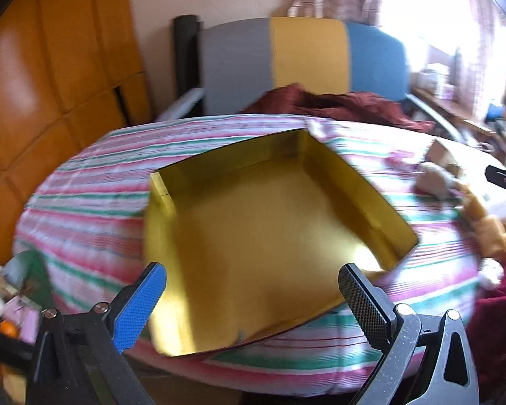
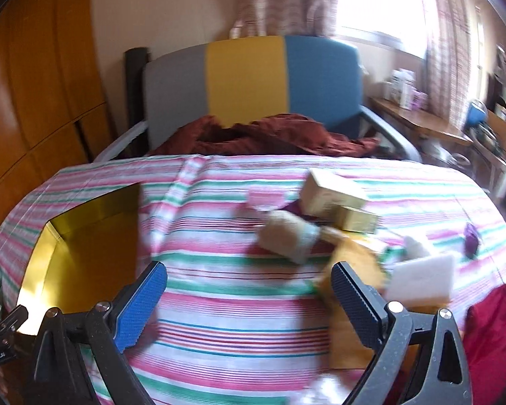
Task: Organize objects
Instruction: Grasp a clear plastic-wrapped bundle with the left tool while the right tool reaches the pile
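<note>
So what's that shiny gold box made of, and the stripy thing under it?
The gold box looks like thin metal or foil-coated card: its inside is glossy, with bright glare and sharp folded corners. The stripy cover looks like woven cloth: matte, with soft creases and an edge that drapes over.

The left claw (image 1: 252, 289) is hanging with its two fingers spread wide apart, one blue-padded (image 1: 144, 298) and one black-padded (image 1: 361, 298), nothing gripped between them. The right claw (image 2: 249, 290) is gaping just as wide, its blue pad (image 2: 141, 300) and dark pad (image 2: 354, 303) well apart and gripping nothing. Both views are blurring slightly. No hand or sleeve is showing.
</note>
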Demonstrator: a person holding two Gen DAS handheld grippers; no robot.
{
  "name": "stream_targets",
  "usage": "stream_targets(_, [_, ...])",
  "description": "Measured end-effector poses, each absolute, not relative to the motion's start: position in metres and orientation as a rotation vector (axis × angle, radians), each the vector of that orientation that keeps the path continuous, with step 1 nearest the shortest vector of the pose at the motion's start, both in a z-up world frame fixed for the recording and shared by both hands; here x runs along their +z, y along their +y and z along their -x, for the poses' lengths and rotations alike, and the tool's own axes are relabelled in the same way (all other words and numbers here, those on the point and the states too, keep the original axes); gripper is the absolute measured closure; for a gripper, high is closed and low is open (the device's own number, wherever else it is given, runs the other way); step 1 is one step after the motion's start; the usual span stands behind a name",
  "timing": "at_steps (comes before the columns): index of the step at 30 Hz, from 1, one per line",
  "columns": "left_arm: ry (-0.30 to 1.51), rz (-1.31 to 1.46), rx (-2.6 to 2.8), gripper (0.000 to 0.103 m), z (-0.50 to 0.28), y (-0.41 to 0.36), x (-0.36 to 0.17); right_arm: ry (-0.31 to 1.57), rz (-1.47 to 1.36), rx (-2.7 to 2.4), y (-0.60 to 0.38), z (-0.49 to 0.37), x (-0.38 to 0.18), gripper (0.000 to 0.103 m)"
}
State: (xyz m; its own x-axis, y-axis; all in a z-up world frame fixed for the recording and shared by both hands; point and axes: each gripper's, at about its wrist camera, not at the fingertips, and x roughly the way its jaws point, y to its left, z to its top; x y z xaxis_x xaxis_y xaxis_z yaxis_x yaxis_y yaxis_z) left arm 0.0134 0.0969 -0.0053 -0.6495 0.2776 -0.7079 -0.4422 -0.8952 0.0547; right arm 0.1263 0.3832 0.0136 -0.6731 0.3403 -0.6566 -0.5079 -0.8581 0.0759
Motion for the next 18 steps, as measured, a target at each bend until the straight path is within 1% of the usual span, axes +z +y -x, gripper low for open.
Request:
stream_targets(3, [0.303,1.018,2.396,0.000,-0.013,0.116,-0.005,0.388,0.863,2.399,0.413,-0.151,0.021,0.003])
stream_targets(7, [0.365,0.987,2.260,0.000,-0.023,0.155,-0.007,0.446,0.810,2.300,0.449,-0.186,0.029,0.003])
stream_targets(11, [0.469,0.915,2.117,0.000,-0.043,0.206,-0.004,0.450,0.783,2.224,0.470,-0.216,0.034,0.003])
stream_targets(18, [0.539,0.892,1.829,0.001,-0.077,0.294,-0.014,0.447,0.793,2.170,0.482,-0.243,0.032,0.003])
